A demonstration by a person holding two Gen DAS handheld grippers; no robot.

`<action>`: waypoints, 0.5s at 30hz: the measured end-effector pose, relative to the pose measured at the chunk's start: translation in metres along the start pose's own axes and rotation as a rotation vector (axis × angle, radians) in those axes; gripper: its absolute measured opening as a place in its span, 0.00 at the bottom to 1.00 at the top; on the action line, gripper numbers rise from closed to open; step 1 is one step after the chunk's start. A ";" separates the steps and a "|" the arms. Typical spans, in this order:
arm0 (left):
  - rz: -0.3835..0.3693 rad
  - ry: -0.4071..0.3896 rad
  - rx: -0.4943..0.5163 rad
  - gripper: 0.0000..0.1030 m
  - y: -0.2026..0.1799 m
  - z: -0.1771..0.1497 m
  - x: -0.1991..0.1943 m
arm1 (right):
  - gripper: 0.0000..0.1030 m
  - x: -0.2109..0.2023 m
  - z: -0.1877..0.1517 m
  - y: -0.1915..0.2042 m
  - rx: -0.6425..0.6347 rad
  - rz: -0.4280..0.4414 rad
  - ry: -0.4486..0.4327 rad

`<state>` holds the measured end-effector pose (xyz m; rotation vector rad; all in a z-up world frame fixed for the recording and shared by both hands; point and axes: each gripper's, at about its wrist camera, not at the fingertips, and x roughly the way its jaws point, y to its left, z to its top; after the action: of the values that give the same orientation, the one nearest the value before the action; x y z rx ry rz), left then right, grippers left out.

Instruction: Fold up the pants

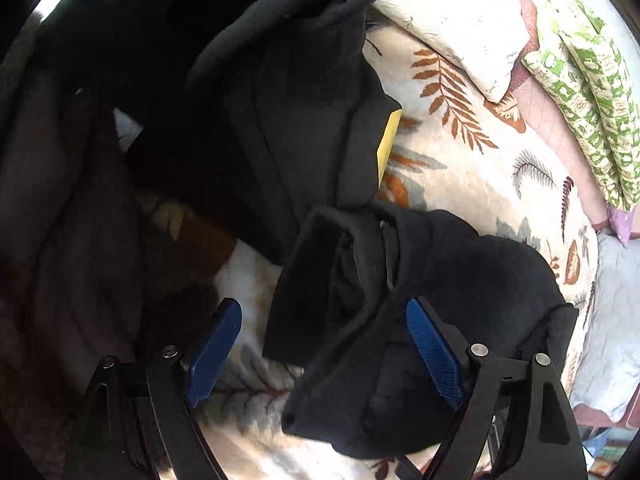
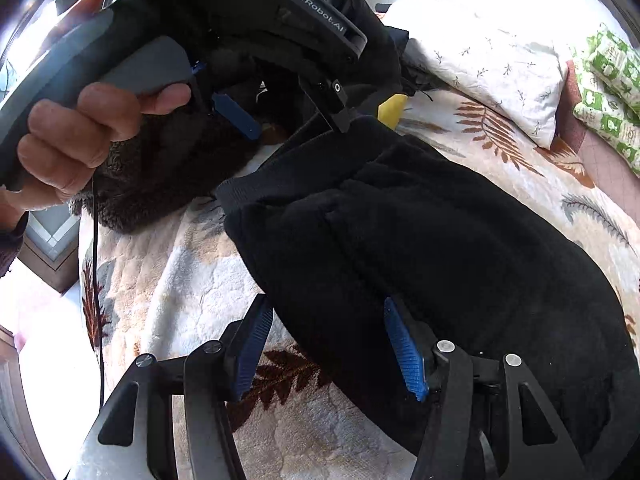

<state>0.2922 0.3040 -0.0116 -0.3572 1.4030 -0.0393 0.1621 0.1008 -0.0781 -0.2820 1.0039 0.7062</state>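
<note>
Black fleece pants lie bunched on a leaf-print blanket on the bed. In the left wrist view their ribbed waistband end sits between my left gripper's blue pads. My left gripper is open, with cloth lying against its right pad. My right gripper is open too, its jaws astride the near edge of the pants, the right pad against the cloth. The left gripper also shows in the right wrist view, held in a hand at the far end of the pants.
More dark clothing is piled at the back left, with a brown fuzzy garment beside it. A yellow object peeks out behind. A white pillow and a green-patterned bundle lie at the back right. The blanket ends at the left.
</note>
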 end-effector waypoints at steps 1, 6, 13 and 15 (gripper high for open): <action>0.006 0.006 0.013 0.83 0.000 0.004 0.004 | 0.59 0.003 0.002 0.000 0.006 -0.007 -0.005; -0.010 0.041 0.055 0.83 -0.001 0.014 0.020 | 0.61 0.012 0.007 0.014 -0.046 -0.051 -0.015; -0.021 0.125 0.148 0.83 -0.011 0.023 0.035 | 0.61 0.026 0.026 0.039 -0.080 -0.075 -0.040; -0.002 0.141 0.206 0.83 -0.017 0.027 0.036 | 0.67 0.033 0.035 0.044 -0.080 -0.085 -0.032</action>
<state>0.3272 0.2857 -0.0385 -0.1870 1.5224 -0.2126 0.1680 0.1656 -0.0832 -0.3799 0.9294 0.6721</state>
